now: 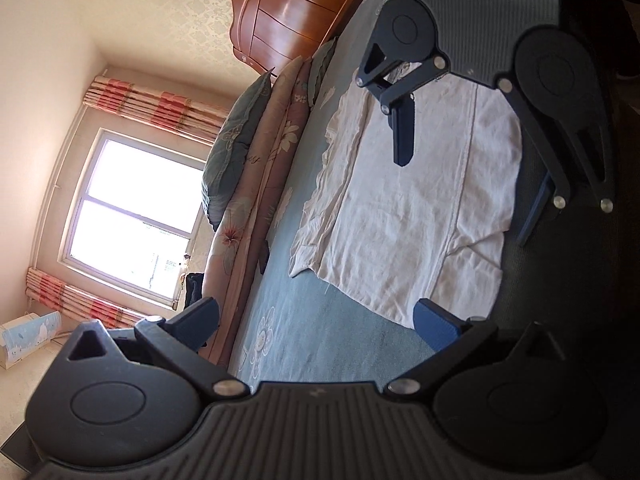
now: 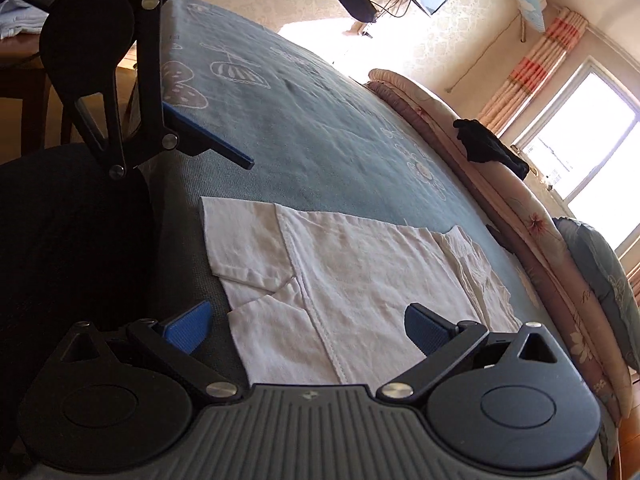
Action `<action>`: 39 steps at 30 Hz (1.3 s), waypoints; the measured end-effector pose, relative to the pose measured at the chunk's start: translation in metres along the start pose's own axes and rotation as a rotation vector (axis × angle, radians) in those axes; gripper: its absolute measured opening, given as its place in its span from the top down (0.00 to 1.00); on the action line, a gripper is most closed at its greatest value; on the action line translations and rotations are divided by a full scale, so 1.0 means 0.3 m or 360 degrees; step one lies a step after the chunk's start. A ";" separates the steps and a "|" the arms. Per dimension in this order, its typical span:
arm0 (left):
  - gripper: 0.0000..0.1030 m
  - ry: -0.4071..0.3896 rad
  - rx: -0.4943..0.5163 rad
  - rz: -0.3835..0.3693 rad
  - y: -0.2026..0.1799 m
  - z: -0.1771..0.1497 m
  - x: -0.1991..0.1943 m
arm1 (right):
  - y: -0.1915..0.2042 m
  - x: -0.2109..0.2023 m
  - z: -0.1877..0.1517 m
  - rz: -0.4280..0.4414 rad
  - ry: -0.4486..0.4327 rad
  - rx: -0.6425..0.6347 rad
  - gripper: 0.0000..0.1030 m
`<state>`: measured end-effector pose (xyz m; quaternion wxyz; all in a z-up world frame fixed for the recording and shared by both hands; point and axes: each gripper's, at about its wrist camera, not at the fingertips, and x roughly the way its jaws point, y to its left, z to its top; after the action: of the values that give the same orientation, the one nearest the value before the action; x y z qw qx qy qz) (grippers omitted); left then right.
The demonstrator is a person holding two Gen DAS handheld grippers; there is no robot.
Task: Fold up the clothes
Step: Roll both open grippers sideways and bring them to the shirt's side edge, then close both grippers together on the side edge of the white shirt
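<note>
A white garment (image 1: 400, 220) (image 2: 360, 272) lies flat on the blue flowered bedspread (image 1: 320, 340) (image 2: 300, 128), near the bed's close edge, with its far side rumpled. My left gripper (image 1: 316, 308) is open, its blue pads just off one end of the cloth and holding nothing. My right gripper (image 2: 308, 308) is open too, low over the opposite end with one pad above the cloth. In the left wrist view the right gripper (image 1: 462, 200) hovers over the garment, jaws spread. One finger (image 2: 208, 140) of the left gripper shows in the right wrist view.
A rolled floral quilt (image 1: 256, 168) (image 2: 532, 216) and a teal pillow (image 1: 232, 148) line the bed's far side, with a black item (image 2: 488, 148) draped on the quilt. A wooden headboard (image 1: 288, 12) ends the bed. A window (image 1: 136, 212) is beyond.
</note>
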<state>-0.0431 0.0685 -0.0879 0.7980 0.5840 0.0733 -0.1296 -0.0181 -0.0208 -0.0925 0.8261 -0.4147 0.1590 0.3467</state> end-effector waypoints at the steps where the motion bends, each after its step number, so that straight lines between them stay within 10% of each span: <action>1: 0.00 -0.0002 -0.0017 -0.0007 -0.001 -0.001 -0.006 | 0.010 -0.005 0.002 -0.0022 0.0001 -0.0049 0.00; 22: 0.00 -0.0189 0.0103 -0.0227 -0.137 0.082 0.044 | -0.007 -0.023 -0.011 -0.0304 0.0060 -0.0215 0.00; 34: 0.00 -0.0120 0.0000 -0.0094 -0.103 0.105 0.124 | -0.021 -0.046 -0.072 -0.0227 0.0096 -0.0035 0.00; 39: 0.00 -0.0105 -0.0062 -0.0080 -0.071 0.098 0.117 | -0.027 -0.027 -0.090 -0.0403 0.0153 0.0025 0.00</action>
<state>-0.0169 0.0301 -0.1078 0.8076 0.5618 0.0641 -0.1674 -0.0175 -0.0491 -0.0997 0.8579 -0.4411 0.1475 0.2182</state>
